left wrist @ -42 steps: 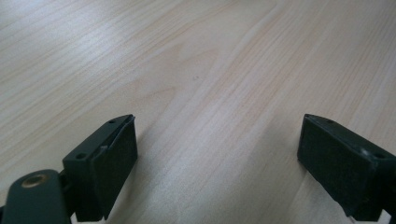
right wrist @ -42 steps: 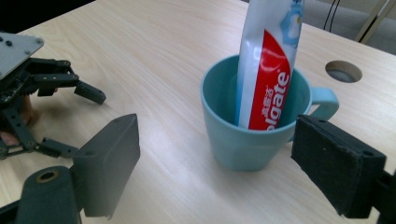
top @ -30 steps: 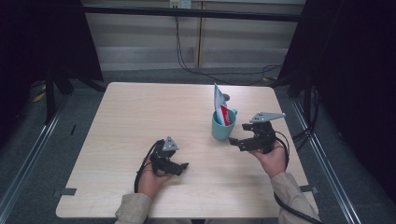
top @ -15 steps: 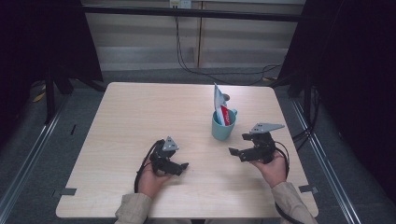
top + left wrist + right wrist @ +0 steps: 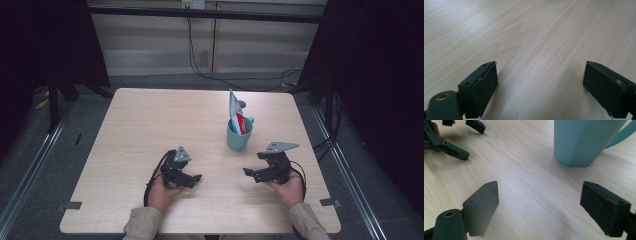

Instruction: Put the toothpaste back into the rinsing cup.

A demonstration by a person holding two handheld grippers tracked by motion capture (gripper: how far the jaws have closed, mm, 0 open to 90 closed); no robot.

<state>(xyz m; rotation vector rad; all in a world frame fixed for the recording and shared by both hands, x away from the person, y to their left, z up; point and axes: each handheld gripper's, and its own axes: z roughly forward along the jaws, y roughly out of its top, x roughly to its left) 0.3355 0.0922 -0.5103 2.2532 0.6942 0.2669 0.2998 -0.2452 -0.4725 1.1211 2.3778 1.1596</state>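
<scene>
Both my left gripper (image 5: 194, 178) and right gripper (image 5: 251, 172) rest spread and empty, low in frame; the packet (image 5: 235, 114) stands in the teal mug (image 5: 238, 137) at centre, so I judge little remains.

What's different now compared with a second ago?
The right gripper has come down and back toward the person, away from the teal mug, its jaws open and empty. The left gripper, the mug and the packets in it stayed put.
</scene>
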